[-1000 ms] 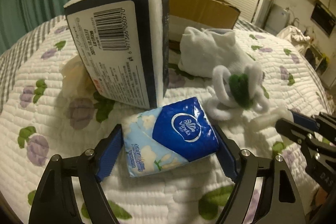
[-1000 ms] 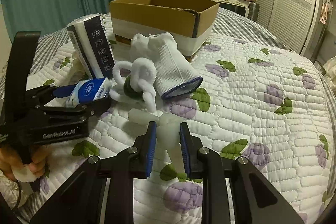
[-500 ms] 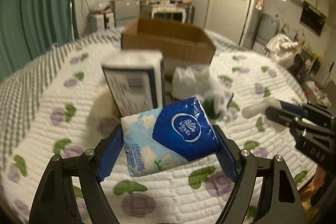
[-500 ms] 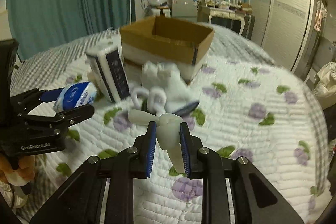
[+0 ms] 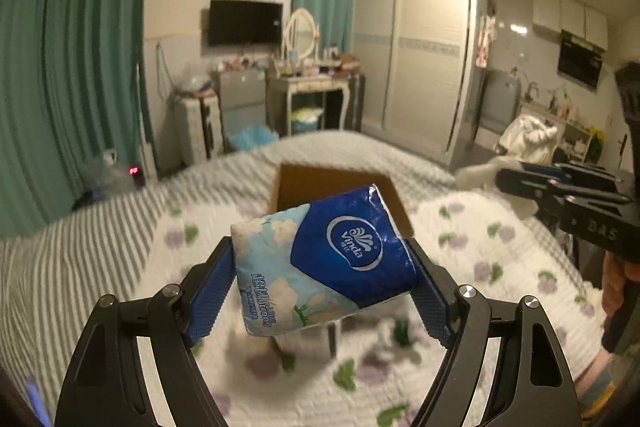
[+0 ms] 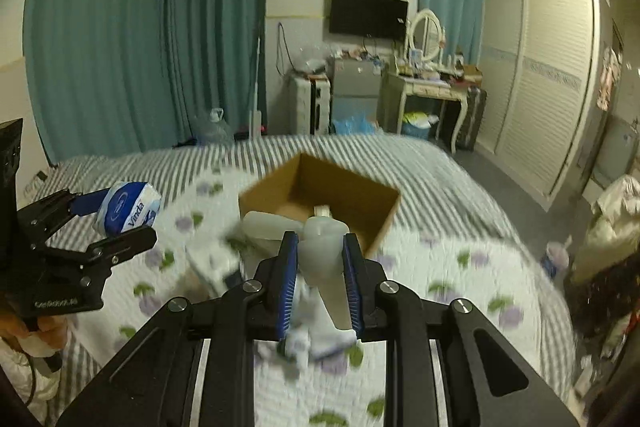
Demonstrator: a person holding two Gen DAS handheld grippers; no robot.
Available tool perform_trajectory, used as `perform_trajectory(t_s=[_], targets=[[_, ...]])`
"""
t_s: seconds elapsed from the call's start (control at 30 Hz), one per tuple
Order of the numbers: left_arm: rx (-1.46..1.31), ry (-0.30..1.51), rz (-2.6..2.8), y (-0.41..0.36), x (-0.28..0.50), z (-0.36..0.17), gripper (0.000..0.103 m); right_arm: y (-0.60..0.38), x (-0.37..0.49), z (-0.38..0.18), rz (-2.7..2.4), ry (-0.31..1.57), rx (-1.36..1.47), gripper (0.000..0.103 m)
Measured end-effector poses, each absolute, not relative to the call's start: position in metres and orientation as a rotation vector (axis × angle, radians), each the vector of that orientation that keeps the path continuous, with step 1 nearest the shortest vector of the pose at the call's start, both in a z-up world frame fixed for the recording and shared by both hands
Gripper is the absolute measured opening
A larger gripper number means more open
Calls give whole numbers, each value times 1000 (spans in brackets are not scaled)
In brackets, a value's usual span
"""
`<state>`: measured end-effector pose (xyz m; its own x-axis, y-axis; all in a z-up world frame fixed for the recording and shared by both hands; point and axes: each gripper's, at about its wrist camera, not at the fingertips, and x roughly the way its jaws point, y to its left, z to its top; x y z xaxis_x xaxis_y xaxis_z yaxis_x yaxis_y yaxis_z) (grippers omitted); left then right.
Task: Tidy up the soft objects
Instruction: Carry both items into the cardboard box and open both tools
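The left gripper (image 5: 320,279) clamps a blue Vinda tissue pack (image 5: 324,259) in the air; the right gripper (image 6: 320,279) pinches a white soft toy (image 6: 324,255). Beyond both, an open cardboard box (image 6: 320,203) sits on the quilted bed (image 6: 460,267).

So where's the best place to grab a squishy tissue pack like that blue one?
Across its two short ends, as the left gripper does now: the tissue pack sits crosswise between the fingers, one pad on each end, label facing up. It looks soft, so a wide grip probably holds better than pinching a corner.
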<state>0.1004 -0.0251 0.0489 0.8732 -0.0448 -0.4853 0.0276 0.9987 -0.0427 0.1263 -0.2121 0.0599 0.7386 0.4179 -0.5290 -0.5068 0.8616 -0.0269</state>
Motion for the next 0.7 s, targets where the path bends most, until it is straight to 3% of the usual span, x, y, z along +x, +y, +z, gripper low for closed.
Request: perform_trajectory(t_s=[0.27,0.7], targets=[[73,520,18,-21,211,63,81,-174,231,87,531,521,-159,22],[231,627,-20,-49,331,-22,81,-181,388,-30,518,702,-6,23]])
